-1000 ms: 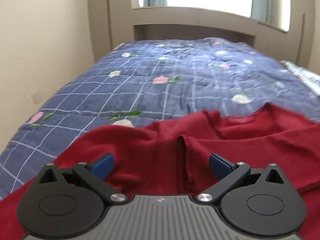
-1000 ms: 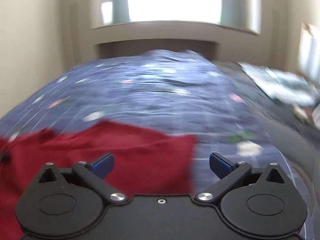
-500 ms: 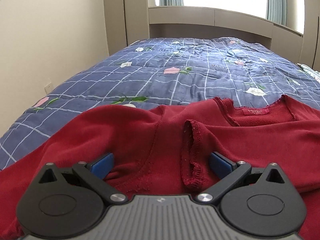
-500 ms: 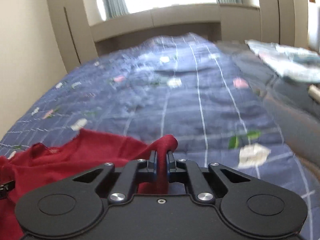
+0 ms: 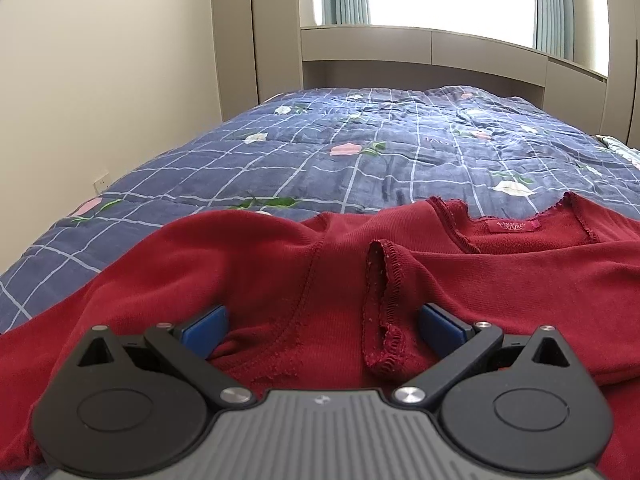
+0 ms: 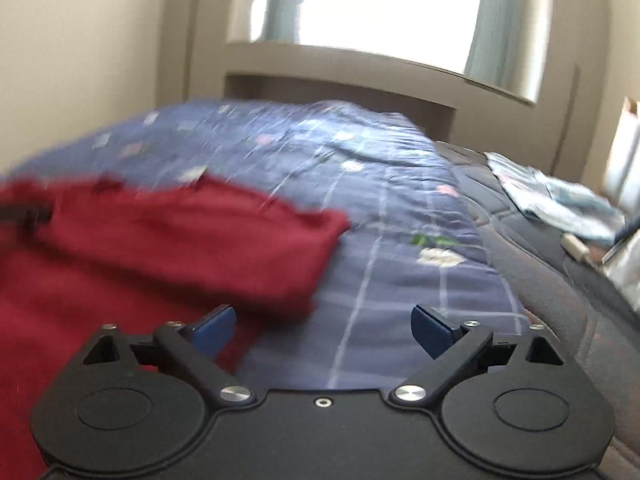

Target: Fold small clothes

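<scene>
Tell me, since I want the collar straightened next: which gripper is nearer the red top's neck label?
Left. The left gripper sits just below the neck label; the opening right gripper is over the sleeve end.

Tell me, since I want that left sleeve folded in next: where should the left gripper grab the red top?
Probably the stitched cuff of the red top. It stands as a raised ridge between the left gripper's open fingers, near the right-hand pad. Come straight ahead and slightly down, and close across the ridge, which the flat cloth around it doesn't offer.
</scene>
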`<state>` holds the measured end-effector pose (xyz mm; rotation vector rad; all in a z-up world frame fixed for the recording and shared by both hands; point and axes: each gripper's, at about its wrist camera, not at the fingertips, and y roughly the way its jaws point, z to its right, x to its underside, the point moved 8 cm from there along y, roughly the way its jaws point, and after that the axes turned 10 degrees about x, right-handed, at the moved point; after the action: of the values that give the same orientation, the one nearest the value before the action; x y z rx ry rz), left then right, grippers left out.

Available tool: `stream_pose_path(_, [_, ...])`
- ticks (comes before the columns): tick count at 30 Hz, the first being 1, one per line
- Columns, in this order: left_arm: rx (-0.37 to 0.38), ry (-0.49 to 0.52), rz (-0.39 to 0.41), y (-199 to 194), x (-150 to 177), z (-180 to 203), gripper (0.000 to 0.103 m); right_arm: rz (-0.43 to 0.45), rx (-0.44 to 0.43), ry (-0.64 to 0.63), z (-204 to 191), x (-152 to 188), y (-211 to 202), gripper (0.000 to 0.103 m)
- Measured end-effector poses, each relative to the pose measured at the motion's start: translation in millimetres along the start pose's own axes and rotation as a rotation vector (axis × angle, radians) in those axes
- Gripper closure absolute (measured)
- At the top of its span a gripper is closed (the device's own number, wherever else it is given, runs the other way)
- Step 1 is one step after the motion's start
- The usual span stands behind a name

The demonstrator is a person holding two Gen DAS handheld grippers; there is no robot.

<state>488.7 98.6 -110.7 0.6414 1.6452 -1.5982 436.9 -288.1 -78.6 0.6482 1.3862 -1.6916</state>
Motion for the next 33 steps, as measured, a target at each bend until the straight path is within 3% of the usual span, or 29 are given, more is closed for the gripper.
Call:
stream_pose_path(2, [-0.001, 0.001, 0.001, 0, 0, 0, 0.000, 0.019, 0.034, -0.082, -17, 4, 3, 0.008])
stream_pose_path(5, [0.003, -0.003, 0.003, 0, 1, 0, 0.000, 0.091, 0.166, -0.142, -28, -8, 16, 0.008])
stream_pose_path(10, [0.004, -0.003, 0.006, 0, 1, -1, 0.000, 0.195, 0.282, -0.092, -20, -33, 37, 0.004])
stream_pose_path(13, [0.005, -0.004, 0.006, 0, 1, -1, 0.000, 0.199, 0.359, -0.044, -2, -35, 35, 0.003])
stream_pose_path(15, [0.005, -0.003, 0.007, 0, 1, 0, 0.000, 0.140, 0.395, -0.020, 13, -29, 38, 0.002])
stream_pose_path(19, [0.007, -0.002, 0.007, 0, 1, 0, 0.000, 0.013, 0.355, 0.035, 34, -8, 47, 0.001])
stream_pose_path(24, [0.007, -0.002, 0.007, 0, 1, 1, 0.000, -0.014, 0.335, -0.082, 22, -3, 49, 0.001])
stream_pose_path(29, [0.008, -0.004, 0.007, 0, 1, 1, 0.000, 0.014, 0.166, 0.008, 20, -13, 17, 0.001])
stream_pose_path(33, [0.007, -0.002, 0.007, 0, 1, 1, 0.000, 0.057, 0.140, 0.000, 11, -30, 10, 0.001])
